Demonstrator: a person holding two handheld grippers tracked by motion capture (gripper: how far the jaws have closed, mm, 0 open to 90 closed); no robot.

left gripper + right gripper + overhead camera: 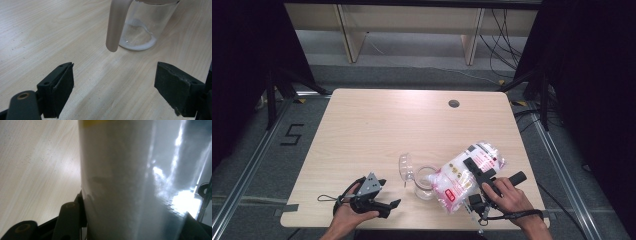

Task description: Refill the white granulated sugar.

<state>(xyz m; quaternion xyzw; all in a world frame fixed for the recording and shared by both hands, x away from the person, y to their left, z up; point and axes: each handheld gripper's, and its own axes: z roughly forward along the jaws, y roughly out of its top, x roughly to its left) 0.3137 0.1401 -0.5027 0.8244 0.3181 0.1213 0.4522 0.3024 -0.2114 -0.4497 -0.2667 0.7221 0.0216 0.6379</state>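
Right tongs (478, 172): clamped on tilted bag (467, 175), mouth over jug (424, 181).
Left tongs (384, 197): wide open, empty, at jug's 8 o'clock.

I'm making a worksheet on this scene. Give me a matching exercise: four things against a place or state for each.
Things:
1. plastic bag
2. glass jug
3. left gripper
4. round lid

States:
A. jaws wide apart, nothing between them
B. lying on the table beside the jug
C. clamped and tilted over the jug
D. standing upright, thin white layer at its bottom

Pairs: 1-C, 2-D, 3-A, 4-B
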